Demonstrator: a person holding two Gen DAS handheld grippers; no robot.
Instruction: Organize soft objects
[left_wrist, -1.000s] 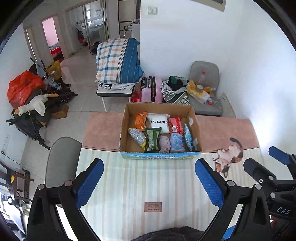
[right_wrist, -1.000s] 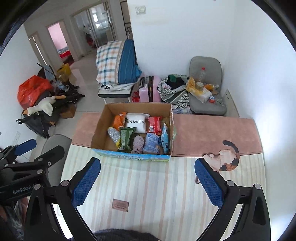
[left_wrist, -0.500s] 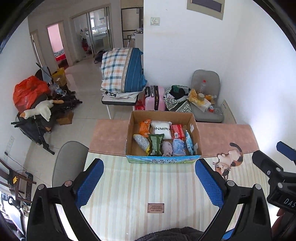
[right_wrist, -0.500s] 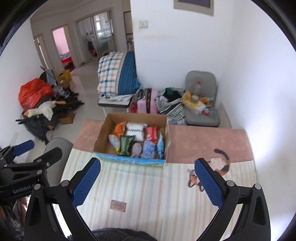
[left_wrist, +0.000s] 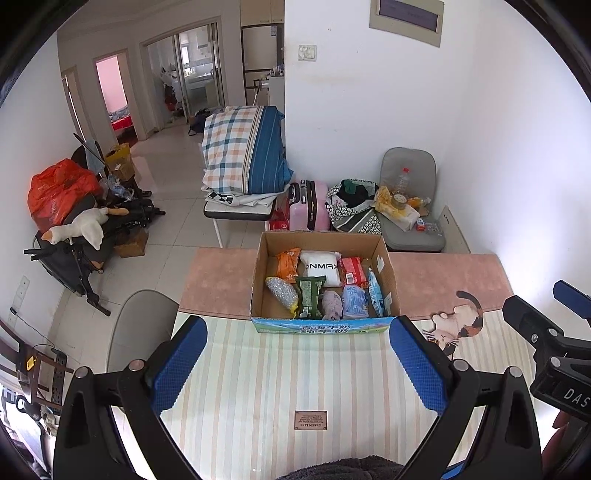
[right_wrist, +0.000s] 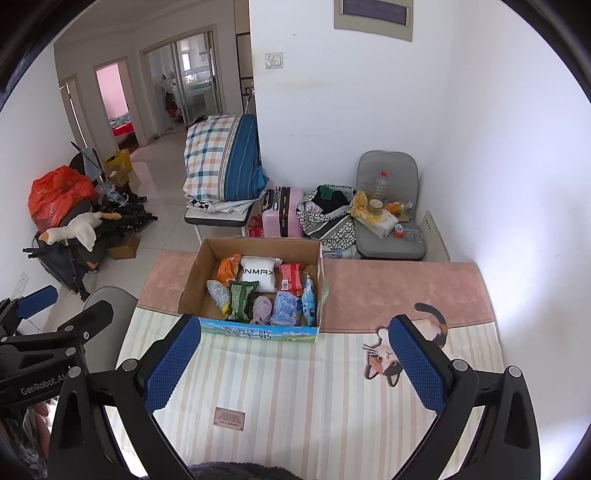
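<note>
Left gripper (left_wrist: 295, 363) and right gripper (right_wrist: 293, 363): both mine, jaws spread, empty. Cardboard box (left_wrist: 325, 325) of packets at frame centre; cat mat (right_wrist: 402, 350) lower right, unobstructed.

Cardboard box (left_wrist: 324, 325) on striped table mat (left_wrist: 280, 387)

Both grippers — left gripper (left_wrist: 297, 354), right gripper (right_wrist: 293, 354) — have black frames, silver screws and textured blue finger pads (left_wrist: 417, 363).

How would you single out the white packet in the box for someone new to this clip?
On the striped table mat sits an open cardboard box. In its back row, between an orange packet and a red one, lies the white packet, the only one with bold black lettering.
</note>
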